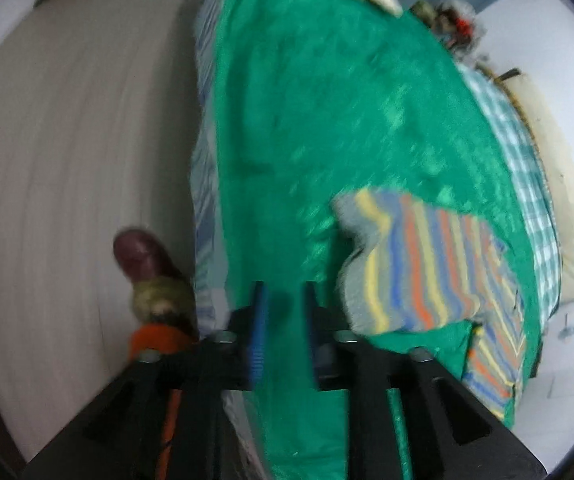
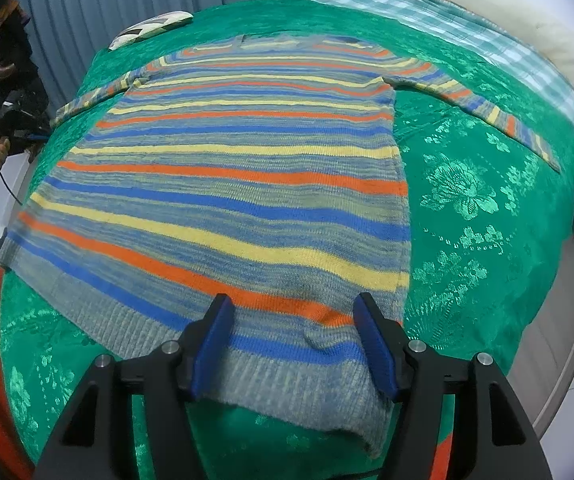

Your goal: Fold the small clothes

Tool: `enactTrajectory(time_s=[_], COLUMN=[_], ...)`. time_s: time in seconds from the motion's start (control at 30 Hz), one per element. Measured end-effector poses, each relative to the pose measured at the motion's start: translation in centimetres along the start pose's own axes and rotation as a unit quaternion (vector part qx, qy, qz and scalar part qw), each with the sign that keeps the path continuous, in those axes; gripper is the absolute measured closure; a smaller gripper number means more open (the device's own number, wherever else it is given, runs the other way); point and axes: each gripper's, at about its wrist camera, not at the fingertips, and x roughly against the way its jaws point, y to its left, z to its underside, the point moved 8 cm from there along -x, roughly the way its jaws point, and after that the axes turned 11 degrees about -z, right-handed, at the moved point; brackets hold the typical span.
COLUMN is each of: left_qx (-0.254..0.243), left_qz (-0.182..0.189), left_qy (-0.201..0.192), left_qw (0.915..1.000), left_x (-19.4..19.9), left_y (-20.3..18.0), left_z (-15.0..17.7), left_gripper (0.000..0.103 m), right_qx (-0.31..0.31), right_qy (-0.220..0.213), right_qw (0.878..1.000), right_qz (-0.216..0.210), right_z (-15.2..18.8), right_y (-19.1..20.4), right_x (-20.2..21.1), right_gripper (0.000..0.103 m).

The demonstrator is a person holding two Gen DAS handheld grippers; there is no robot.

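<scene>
Under the right gripper [image 2: 293, 340], wide open and empty, the sweater [image 2: 239, 184] lies flat on the green bedspread [image 2: 487, 208], hem nearest, collar far. Left gripper [image 1: 283, 328] is half open, empty, beside it.

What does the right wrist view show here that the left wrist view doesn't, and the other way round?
Right wrist only: the whole striped sweater spread flat, both sleeves out, the open right gripper over its hem, a pillow, the left gripper held at the bed's far side. Left wrist only: the floor, a shoe, the left gripper's blue fingers apart, empty. Both: the sweater on the green bedspread.
</scene>
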Motion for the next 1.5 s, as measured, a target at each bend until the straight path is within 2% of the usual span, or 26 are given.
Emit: enactTrajectory(time_s=[0.03, 0.13, 0.2, 0.27, 0.3, 0.33, 0.37, 0.4, 0.43, 0.5, 0.53, 0.6, 0.67, 0.73, 0.8, 0.83, 0.9, 0.93, 0.97, 1.0, 1.07, 1.13, 1.23, 1.3, 1.4, 1.5], left_qx=[-0.015, -0.081, -0.122, -0.16, -0.169, -0.17, -0.15, -0.106, -0.053, -0.001, -0.004, -0.029, -0.08, -0.135, -0.184, -0.196, -0.185, -0.161, -0.137, -0.122, -0.138, -0.174, -0.253, -0.316, -0.38, -0.415], left_qz=[0.002, 0.023, 0.04, 0.045, 0.024, -0.034, -0.113, -0.147, -0.147, -0.167, -0.166, -0.134, -0.085, -0.066, -0.086, -0.117, -0.178, -0.185, -0.195, -0.213, -0.223, -0.201, -0.118, -0.051, 0.017, 0.025], left_qy=[-0.026, -0.059, -0.063, -0.048, -0.042, -0.041, -0.041, -0.038, -0.042, -0.064, -0.078, -0.089, -0.105, -0.116, -0.117, -0.099, -0.058, -0.054, -0.057, -0.063, -0.078, -0.099, -0.102, -0.092, -0.073, -0.045], left_qw=[0.9996, 0.9947, 0.9897, 0.985, 0.9845, 0.9841, 0.9814, 0.9827, 0.9868, 0.984, 0.983, 0.9866, 0.9877, 0.9817, 0.9722, 0.9685, 0.9647, 0.968, 0.9696, 0.9673, 0.9616, 0.959, 0.9547, 0.943, 0.9221, 0.9083], left_x=[1.1, 2.3, 2.1, 0.5, -0.7, -2.2, -3.7, -4.6, -4.2, -2.6, -1.4, -0.1, 1.3, 1.6, 0.3, -1.5, -4.3, -4.7, -4.1, -3.0, -0.8, 2.5, 7.2, 9.7, 10.7, 8.6], left_y=[-1.0, -5.2, -8.2, -10.7, -10.9, -10.0, -7.7, -5.2, -3.1, -0.5, -0.2, -1.8, -5.2, -8.3, -10.1, -9.8, -7.4, -6.1, -5.0, -3.9, -4.0, -5.0, -9.2, -13.3, -17.5, -20.7], left_z=[-0.4, -0.4, 0.1, 0.8, 0.8, 0.4, -0.5, -1.7, -2.4, -3.2, -3.4, -3.1, -2.1, -0.8, 0.1, 0.4, 0.5, 0.3, 0.0, -0.2, 0.6, 2.4, 8.8, 14.4, 23.0, 29.1], left_gripper=[0.053, 0.033, 0.029, 0.029, 0.03, 0.041, 0.05, 0.051, 0.034, 0.036, 0.036, 0.035, 0.027, 0.015, 0.014, 0.015, 0.015, 0.007, 0.007, 0.007, 0.016, 0.018, 0.015, 0.015, 0.015, 0.015], right_qx=[0.001, 0.002, 0.002, 0.001, 0.0, 0.0, 0.0, 0.0, 0.0, 0.001, 0.001, 0.001, 0.002, 0.003, 0.003, 0.003, 0.003, 0.004, 0.004, 0.005, 0.008, 0.009, 0.004, 0.004, 0.011, 0.018], right_qy=[0.001, 0.003, 0.004, 0.003, 0.003, 0.004, 0.005, 0.005, 0.005, 0.004, 0.003, 0.001, 0.0, 0.0, -0.001, -0.001, -0.001, -0.001, 0.001, 0.002, 0.006, 0.012, 0.007, 0.007, 0.001, 0.003], right_qw=[1.0, 1.0, 1.0, 1.0, 1.0, 1.0, 1.0, 1.0, 1.0, 1.0, 1.0, 1.0, 1.0, 1.0, 1.0, 1.0, 1.0, 1.0, 1.0, 1.0, 1.0, 1.0, 1.0, 1.0, 0.999, 0.998], right_qz=[0.001, 0.001, 0.002, 0.004, 0.005, 0.007, 0.007, 0.006, 0.004, 0.003, 0.003, 0.003, 0.002, 0.002, 0.004, 0.005, 0.005, 0.004, 0.003, 0.003, 0.0, -0.004, -0.018, -0.028, -0.045, -0.063], right_z=[0.0, -0.1, -0.1, -0.1, -0.1, -0.1, -0.2, -0.2, -0.2, -0.1, -0.1, -0.1, 0.0, 0.0, -0.1, -0.1, -0.1, -0.1, 0.0, 0.0, 0.1, 0.2, 0.0, -0.3, -1.4, -2.3], right_y=[0.0, 0.0, 0.0, 0.0, 0.0, 0.1, 0.1, 0.0, 0.0, 0.1, 0.1, 0.0, 0.0, 0.0, 0.1, 0.1, 0.1, 0.1, 0.1, 0.1, 0.1, 0.0, 0.0, 0.1, 0.7, 1.5], right_x=[0.0, -0.1, -0.1, -0.1, -0.2, -0.2, -0.2, -0.2, -0.2, -0.2, -0.2, -0.2, -0.3, -0.4, -0.4, -0.4, -0.4, -0.3, -0.3, -0.3, 0.0, 0.6, 2.6, 3.9, 5.2, 4.6], right_gripper=[0.039, 0.039, 0.039, 0.039, 0.039, 0.039, 0.039, 0.039, 0.039, 0.039, 0.039, 0.038, 0.038, 0.037, 0.036, 0.036, 0.036, 0.036, 0.036, 0.036, 0.036, 0.037, 0.037, 0.037, 0.037, 0.037])
